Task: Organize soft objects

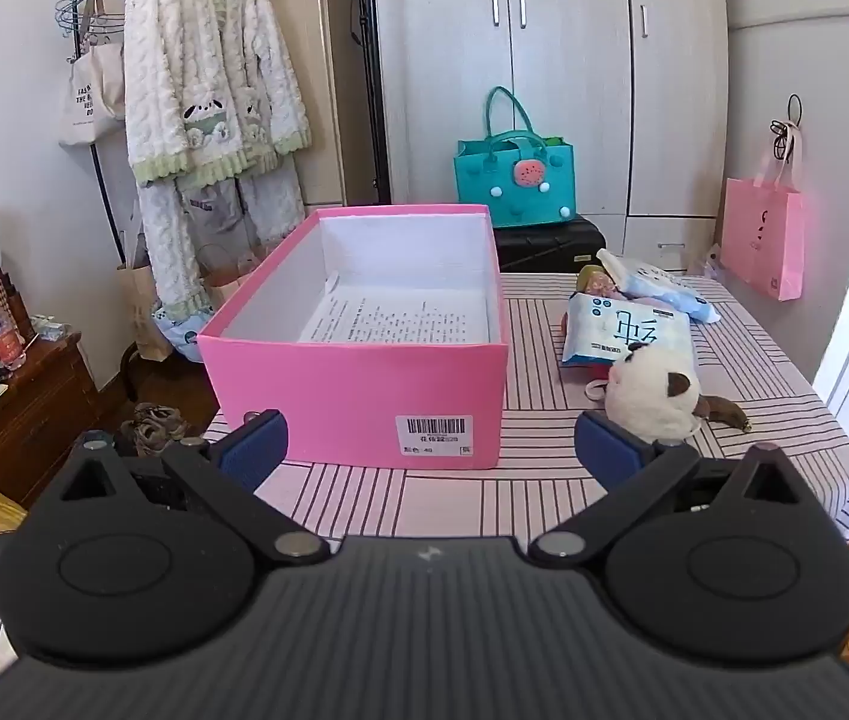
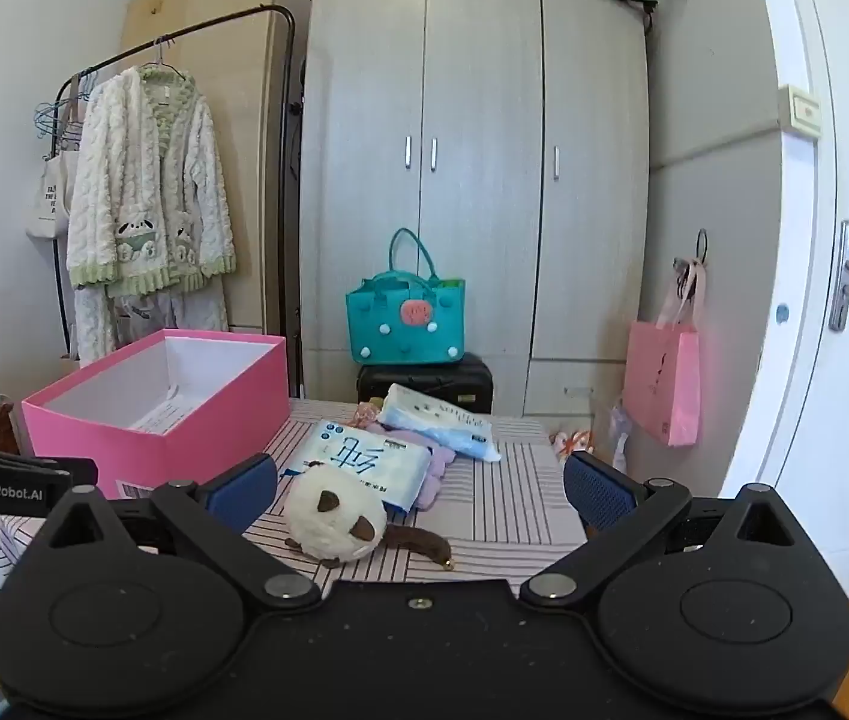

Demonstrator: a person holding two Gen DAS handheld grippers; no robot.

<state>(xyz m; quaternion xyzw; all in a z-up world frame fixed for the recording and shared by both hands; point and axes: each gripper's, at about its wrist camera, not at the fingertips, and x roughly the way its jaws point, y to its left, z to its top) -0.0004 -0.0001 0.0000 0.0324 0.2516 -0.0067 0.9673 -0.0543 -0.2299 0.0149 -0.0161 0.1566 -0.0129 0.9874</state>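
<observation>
Both the left gripper (image 1: 430, 441) and right gripper (image 2: 421, 489) were wide apart, holding nothing. Best to squeeze the plush cat (image 2: 334, 525) gently, then drop it in the pink box (image 2: 184, 438).

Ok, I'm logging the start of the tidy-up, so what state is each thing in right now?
left gripper: open, holding nothing
right gripper: open, holding nothing
pink box: lid off, only a printed sheet inside
plush cat: lying on the table, outside the box
tissue pack: flat on the table, behind the plush
wardrobe: doors shut
teal bag: upright on a black case
</observation>
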